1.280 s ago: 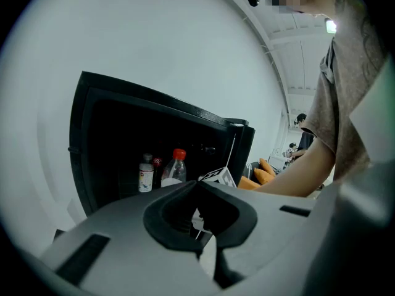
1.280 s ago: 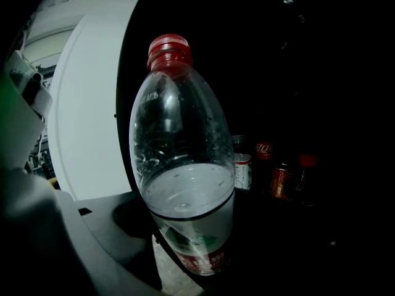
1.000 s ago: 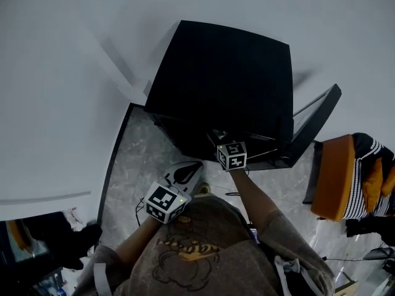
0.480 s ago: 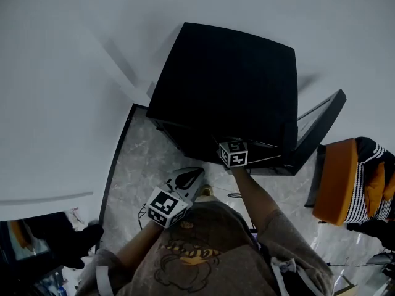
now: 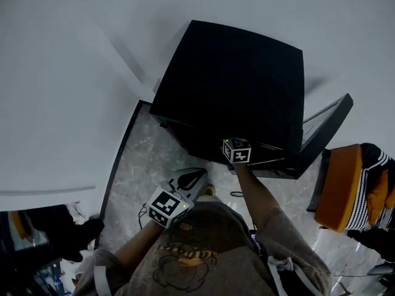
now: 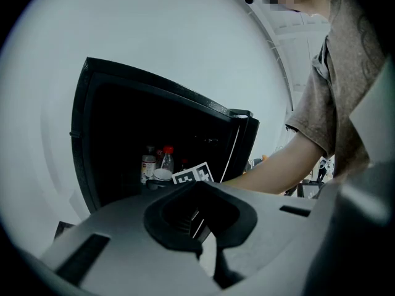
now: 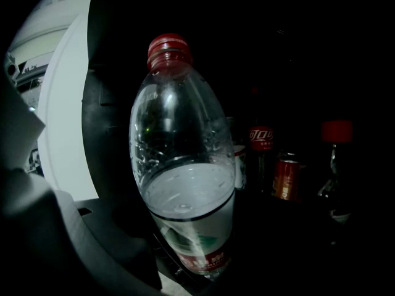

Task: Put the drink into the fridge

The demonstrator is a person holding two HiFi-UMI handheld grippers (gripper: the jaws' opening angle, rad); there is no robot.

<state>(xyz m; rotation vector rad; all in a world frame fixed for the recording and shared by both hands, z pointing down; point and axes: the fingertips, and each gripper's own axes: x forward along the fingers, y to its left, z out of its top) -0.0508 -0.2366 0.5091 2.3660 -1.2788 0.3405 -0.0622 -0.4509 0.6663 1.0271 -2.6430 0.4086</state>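
Note:
A clear water bottle (image 7: pixel 182 165) with a red cap, about half full, stands upright between the jaws of my right gripper (image 7: pixel 185 254), which is shut on it. It is inside the dark black fridge (image 5: pixel 234 85). From above, only the right gripper's marker cube (image 5: pixel 237 150) shows at the fridge's front edge; its jaws are hidden under the top. The fridge door (image 5: pixel 324 134) stands open to the right. My left gripper (image 5: pixel 185 180) hangs back near my chest, shut and holding nothing, and points at the open fridge (image 6: pixel 123 134).
Inside the fridge stand a cola bottle (image 7: pixel 260 153), a red can (image 7: pixel 286 179) and another red-capped bottle (image 7: pixel 336 159). An orange seat (image 5: pixel 339 184) with striped cloth (image 5: pixel 370 177) sits right of the door. The floor (image 5: pixel 142 165) is marble; white walls rise behind.
The right gripper with the bottle has gone slightly further in at the fridge's front edge. The left gripper has stayed almost still. The head camera has shifted a little.

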